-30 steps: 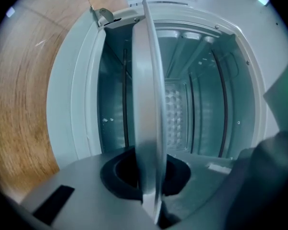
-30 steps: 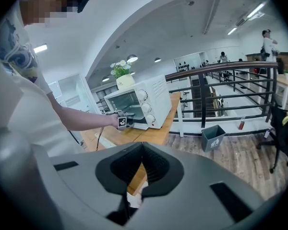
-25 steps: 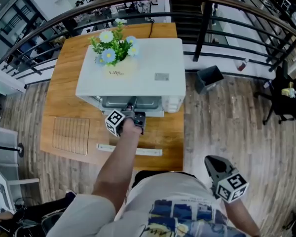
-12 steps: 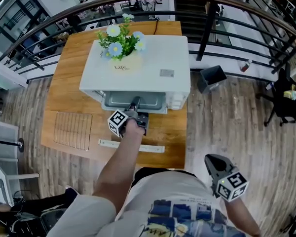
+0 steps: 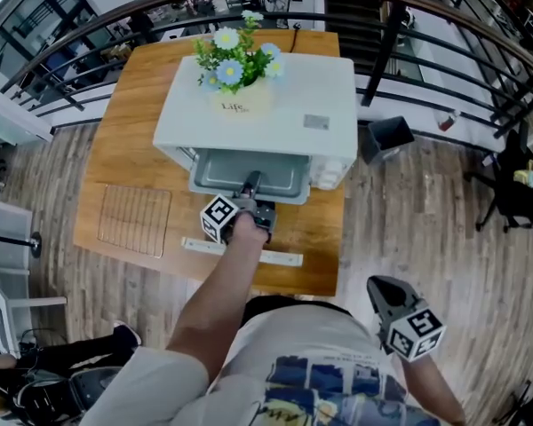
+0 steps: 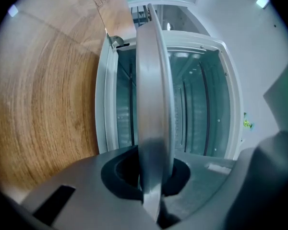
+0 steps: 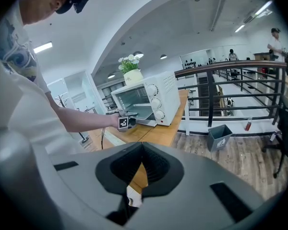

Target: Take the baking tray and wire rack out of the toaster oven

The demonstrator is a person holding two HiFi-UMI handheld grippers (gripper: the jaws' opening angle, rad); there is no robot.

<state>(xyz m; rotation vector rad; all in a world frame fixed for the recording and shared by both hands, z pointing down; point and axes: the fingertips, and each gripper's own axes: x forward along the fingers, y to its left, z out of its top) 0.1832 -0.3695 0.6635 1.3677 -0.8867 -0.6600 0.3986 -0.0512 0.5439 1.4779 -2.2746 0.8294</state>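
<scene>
A white toaster oven (image 5: 275, 122) stands on the wooden table (image 5: 129, 140) with a flower pot on its top. The grey baking tray (image 5: 245, 172) sticks partway out of the oven's front. My left gripper (image 5: 251, 185) is shut on the tray's near edge. In the left gripper view the tray (image 6: 153, 104) runs edge-on between the jaws of that gripper (image 6: 153, 176), with the oven cavity (image 6: 197, 109) behind it. The wire rack (image 5: 133, 220) lies flat on the table, left of the oven. My right gripper (image 5: 376, 284) hangs low beside the person's body, shut and holding nothing (image 7: 134, 176).
A long white strip (image 5: 240, 251) lies near the table's front edge, just under my left gripper. A dark bin (image 5: 384, 138) stands on the floor to the right of the table. A black railing (image 5: 409, 25) runs behind the table.
My left gripper has drawn back toward the person with the tray in it, so more of the tray shows outside the oven. The right gripper has stayed where it was.
</scene>
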